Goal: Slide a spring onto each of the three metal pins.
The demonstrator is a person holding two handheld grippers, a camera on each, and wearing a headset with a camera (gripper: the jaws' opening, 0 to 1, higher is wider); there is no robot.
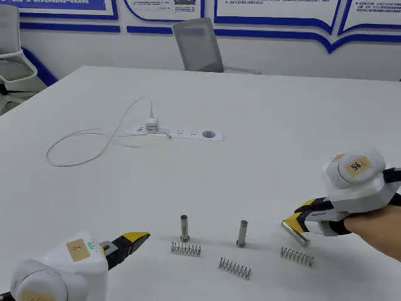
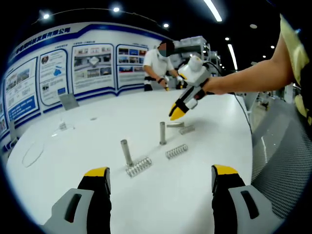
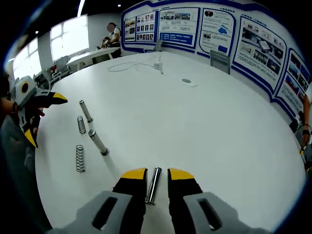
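Pinching the third pin (image 3: 153, 183), tilted, at the near right in the right gripper (image 3: 157, 174), probably to stand it beside the two upright pins (image 1: 184, 227) (image 1: 242, 232), with the left gripper (image 2: 158, 171) spread wide and empty at near left, ready for the three springs (image 1: 186, 249) (image 1: 235, 268) (image 1: 297, 256) lying just nearer.

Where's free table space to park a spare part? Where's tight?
Free: bare table between the power strip and the two standing pins, and right of the strip. Crowded: near edge, with pins, springs, left gripper, right gripper.
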